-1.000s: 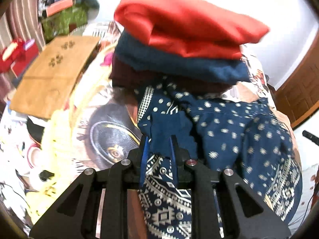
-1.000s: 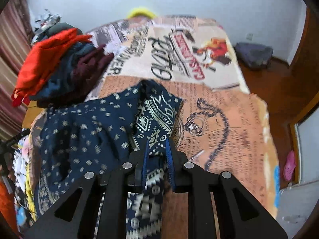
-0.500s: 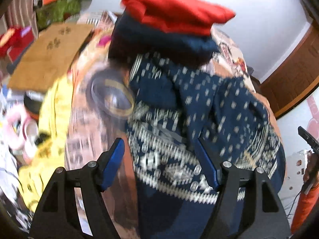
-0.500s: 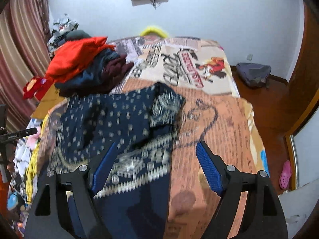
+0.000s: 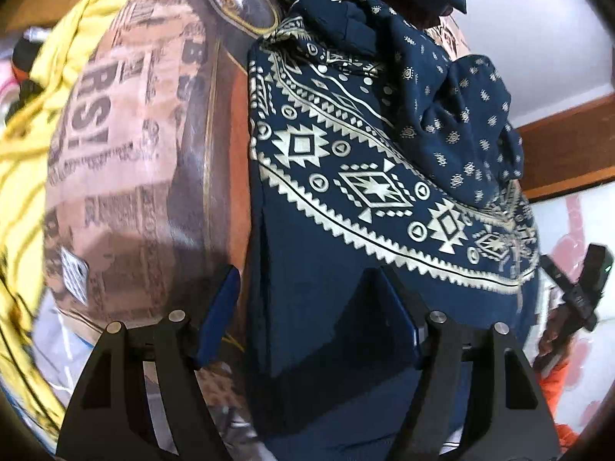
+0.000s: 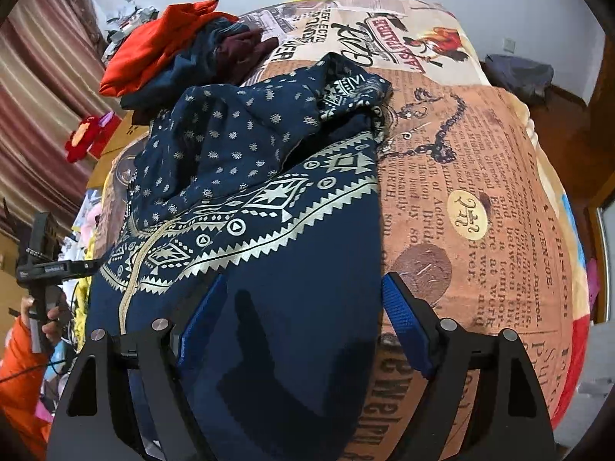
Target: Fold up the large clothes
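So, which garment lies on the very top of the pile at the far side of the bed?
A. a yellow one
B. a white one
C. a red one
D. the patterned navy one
C: in the right wrist view the red garment tops the pile, over darker pieces.

Both wrist views look steeply down, close over the navy garment (image 5: pixel 330 253).

A navy patterned garment with a cream geometric border (image 6: pixel 269 207) lies spread on the newspaper-print bedspread (image 6: pixel 480 192), toward its left side in the right wrist view. Behind it, at the far left of the bed, sits a pile of folded red, blue and maroon clothes (image 6: pixel 184 50). A crumpled yellow cloth (image 5: pixel 34 115) lies beside the bed's left edge.
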Demonstrator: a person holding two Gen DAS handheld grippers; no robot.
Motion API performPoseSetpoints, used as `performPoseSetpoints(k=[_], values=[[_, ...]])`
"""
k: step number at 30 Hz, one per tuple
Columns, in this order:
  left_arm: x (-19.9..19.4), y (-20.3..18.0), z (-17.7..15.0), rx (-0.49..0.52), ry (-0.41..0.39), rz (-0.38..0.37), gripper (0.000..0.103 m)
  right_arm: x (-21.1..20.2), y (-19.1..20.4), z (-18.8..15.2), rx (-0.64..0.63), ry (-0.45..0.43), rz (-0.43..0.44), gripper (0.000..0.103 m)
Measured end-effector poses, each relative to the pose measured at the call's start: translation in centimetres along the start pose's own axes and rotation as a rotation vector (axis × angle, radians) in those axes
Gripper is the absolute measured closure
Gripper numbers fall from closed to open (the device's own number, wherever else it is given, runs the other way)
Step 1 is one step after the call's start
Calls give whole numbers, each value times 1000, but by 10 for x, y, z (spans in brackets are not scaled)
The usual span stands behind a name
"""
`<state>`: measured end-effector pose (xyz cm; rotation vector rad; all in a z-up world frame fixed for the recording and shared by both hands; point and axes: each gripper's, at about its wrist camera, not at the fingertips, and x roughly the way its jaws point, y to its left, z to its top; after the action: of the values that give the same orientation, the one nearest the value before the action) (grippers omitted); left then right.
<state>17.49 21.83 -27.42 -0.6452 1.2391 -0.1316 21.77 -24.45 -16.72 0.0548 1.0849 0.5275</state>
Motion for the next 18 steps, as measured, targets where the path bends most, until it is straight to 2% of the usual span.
performPoseSetpoints(k=[1, 2, 3, 4, 5, 7, 9, 12, 16, 18], values=[[0, 0, -2, -10, 10, -35, 31, 0, 1, -1, 3, -6, 4, 25], [0, -1, -4, -15, 17, -63, 31, 1, 2, -1, 7, -11, 16, 33], [0, -3, -6, -16, 20, -78, 31, 2, 4, -1, 4, -3, 33, 57], [-1, -6, -8, -8, 9, -68, 37, 4, 5, -1, 0, 9, 45, 72], [-2, -10, -10, -2, -2, -63, 45, 8, 8, -1, 2, 36, 62, 93], [-5, -19, -11, 15, -16, -47, 93, 9, 12, 0, -2, 36, 91, 93], [-14, -32, -8, 47, -40, -19, 96, 5, 19, 4, -34, 13, 80, 93], [-34, -52, 5, 86, -101, -41, 97, -11, 29, 21, -67, -39, 94, 93], [-66, -68, 28, 86, -190, -138, 97, -29, 40, 48, -97, -93, 149, 93], [-79, -69, 44, 84, -237, -150, 97, -32, 44, 63, -101, -131, 143, 93]])
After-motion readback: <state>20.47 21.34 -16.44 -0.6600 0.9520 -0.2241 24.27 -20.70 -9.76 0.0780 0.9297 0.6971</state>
